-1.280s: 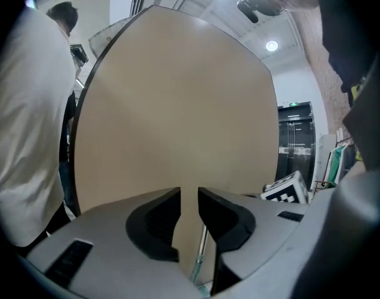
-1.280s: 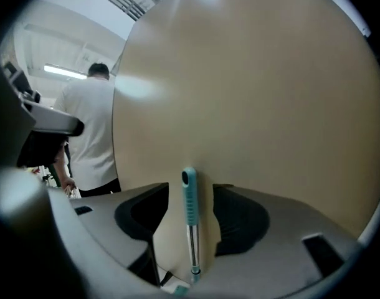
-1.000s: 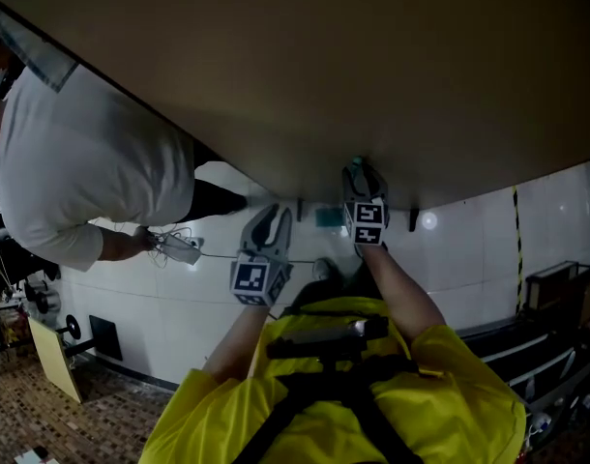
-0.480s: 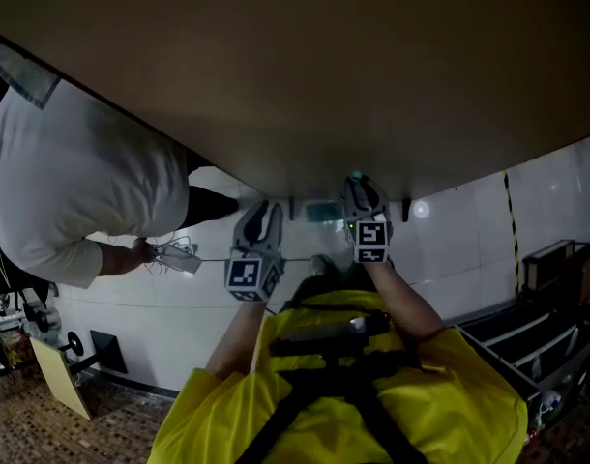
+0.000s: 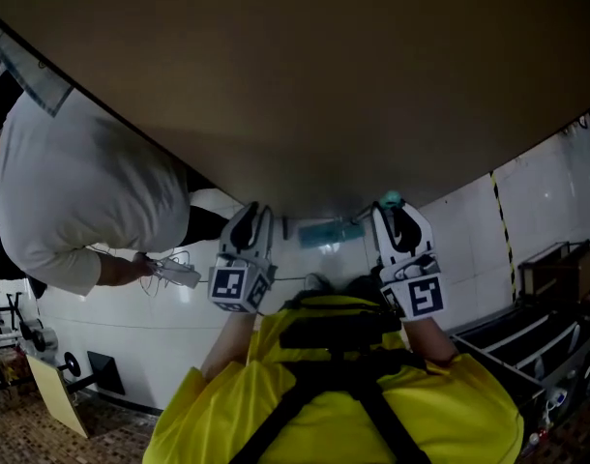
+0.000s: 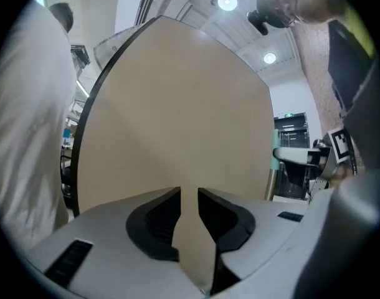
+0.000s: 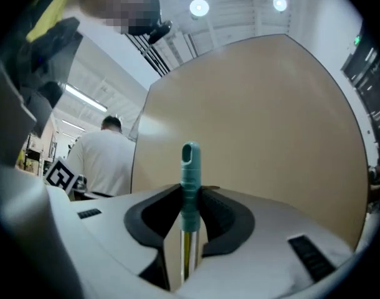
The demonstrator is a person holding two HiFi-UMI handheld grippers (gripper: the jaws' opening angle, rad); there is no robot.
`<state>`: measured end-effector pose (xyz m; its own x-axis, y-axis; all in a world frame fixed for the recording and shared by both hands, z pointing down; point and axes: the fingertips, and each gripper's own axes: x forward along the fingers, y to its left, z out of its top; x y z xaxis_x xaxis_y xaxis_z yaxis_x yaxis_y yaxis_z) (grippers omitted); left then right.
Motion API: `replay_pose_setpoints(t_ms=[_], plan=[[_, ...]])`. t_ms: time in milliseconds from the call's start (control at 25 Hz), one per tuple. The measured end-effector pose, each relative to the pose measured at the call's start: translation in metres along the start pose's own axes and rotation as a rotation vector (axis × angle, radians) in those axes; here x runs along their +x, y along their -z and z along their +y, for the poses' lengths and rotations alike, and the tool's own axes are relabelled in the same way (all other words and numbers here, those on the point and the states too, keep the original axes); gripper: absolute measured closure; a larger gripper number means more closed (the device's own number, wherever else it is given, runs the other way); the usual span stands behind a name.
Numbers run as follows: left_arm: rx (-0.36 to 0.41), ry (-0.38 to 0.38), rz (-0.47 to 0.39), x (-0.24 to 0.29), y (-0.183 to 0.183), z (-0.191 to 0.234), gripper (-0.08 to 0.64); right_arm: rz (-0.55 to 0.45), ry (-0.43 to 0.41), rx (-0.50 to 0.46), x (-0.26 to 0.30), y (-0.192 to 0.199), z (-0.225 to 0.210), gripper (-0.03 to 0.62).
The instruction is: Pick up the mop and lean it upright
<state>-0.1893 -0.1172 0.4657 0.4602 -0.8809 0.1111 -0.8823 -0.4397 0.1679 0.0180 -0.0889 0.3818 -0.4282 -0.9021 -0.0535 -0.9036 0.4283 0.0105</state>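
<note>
The mop's handle, a metal shaft with a teal end cap, stands between the pads of my right gripper, which is shut on it just below the cap. In the head view the cap pokes out past the right gripper. A teal piece lies between the two grippers by the white wall; I cannot tell if it is the mop's head. My left gripper is open by a narrow gap with nothing in it, and it sits to the left, apart from the handle.
A large beige panel fills the space ahead of both grippers. A person in a white shirt stands at the left holding a white cabled device. Dark racks stand at the right.
My right gripper has moved to the right and nearer to me, with the teal cap travelling along with it. The left gripper has drifted slightly left.
</note>
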Motion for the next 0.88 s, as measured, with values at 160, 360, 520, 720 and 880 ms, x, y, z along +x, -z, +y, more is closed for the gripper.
replay_pose_setpoints(t_ms=[160, 360, 520, 720, 880], plan=[[0.024, 0.026, -0.05, 0.006, -0.032, -0.023, 0.47, -0.096, -0.059, -0.028, -0.011, -0.047, -0.003, 0.491], [0.037, 0.098, -0.072, 0.023, -0.044, -0.053, 0.471, -0.11, -0.056, -0.009, -0.018, -0.056, -0.022, 0.491], [0.046, 0.126, -0.062, 0.023, -0.045, -0.06, 0.471, -0.09, -0.058, -0.009, -0.019, -0.052, -0.02, 0.491], [0.051, 0.112, -0.064, 0.025, -0.038, -0.053, 0.48, -0.073, -0.043, 0.006, -0.018, -0.048, -0.024, 0.491], [0.019, 0.126, -0.044, 0.024, -0.029, -0.051, 0.488, -0.059, -0.03, 0.014, -0.018, -0.043, -0.028, 0.491]])
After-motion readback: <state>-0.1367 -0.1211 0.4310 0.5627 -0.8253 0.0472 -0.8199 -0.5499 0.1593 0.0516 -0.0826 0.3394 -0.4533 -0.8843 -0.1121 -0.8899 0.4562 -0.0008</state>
